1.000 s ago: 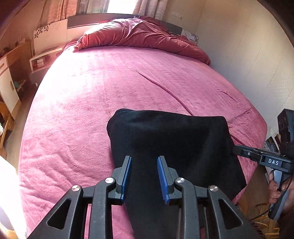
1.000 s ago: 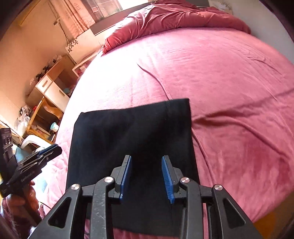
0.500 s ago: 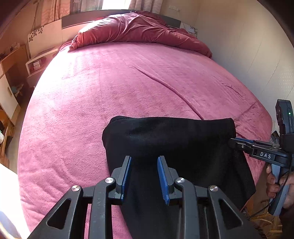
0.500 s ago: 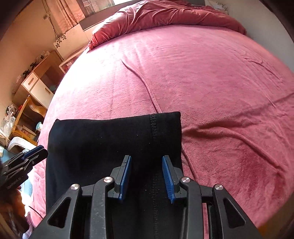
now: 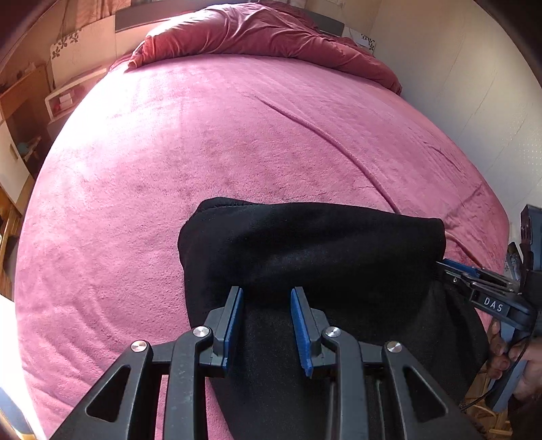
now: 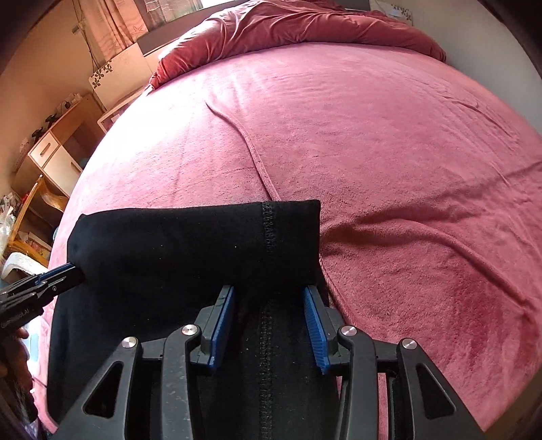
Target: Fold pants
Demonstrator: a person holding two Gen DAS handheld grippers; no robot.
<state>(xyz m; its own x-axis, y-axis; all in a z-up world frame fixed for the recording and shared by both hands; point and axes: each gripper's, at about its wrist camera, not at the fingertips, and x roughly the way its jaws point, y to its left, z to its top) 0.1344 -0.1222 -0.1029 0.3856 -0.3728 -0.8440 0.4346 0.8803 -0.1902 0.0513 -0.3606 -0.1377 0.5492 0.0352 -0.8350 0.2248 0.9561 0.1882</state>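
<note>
- The left gripper [image 5: 266, 294], seen from its own wrist camera, has its blue-padded fingers [image 5: 232, 320] spread, with black cloth lying between them; whether the pads press the cloth cannot be told
- The right gripper [image 6: 269, 292] likewise shows blue-padded fingers [image 6: 313, 321] set apart, straddling a stitched seam [image 6: 268, 230] that runs up the cloth; a firm pinch cannot be confirmed
- From the left wrist view, the right gripper [image 5: 443, 267] enters from the right edge with its tip touching the cloth's right end, its body marked "DAS", a hand [image 5: 515, 365] on its handle
- From the right wrist view, the left gripper [image 6: 73, 272] reaches in from the left edge, its tip meeting the cloth's left end
- The black pants [image 5: 315, 257] lie folded on the near part of the bed, the far edge a rounded doubled-over fold spanning both grippers, the near part reaching under the tools toward the bed's edge
- A pink fleece blanket [image 5: 210, 142] covers the bed, creased with a long ridge
- A crumpled red duvet [image 6: 298, 27] is heaped at the far end
- Wooden drawers [image 6: 54, 152] stand beside the bed at left
</note>
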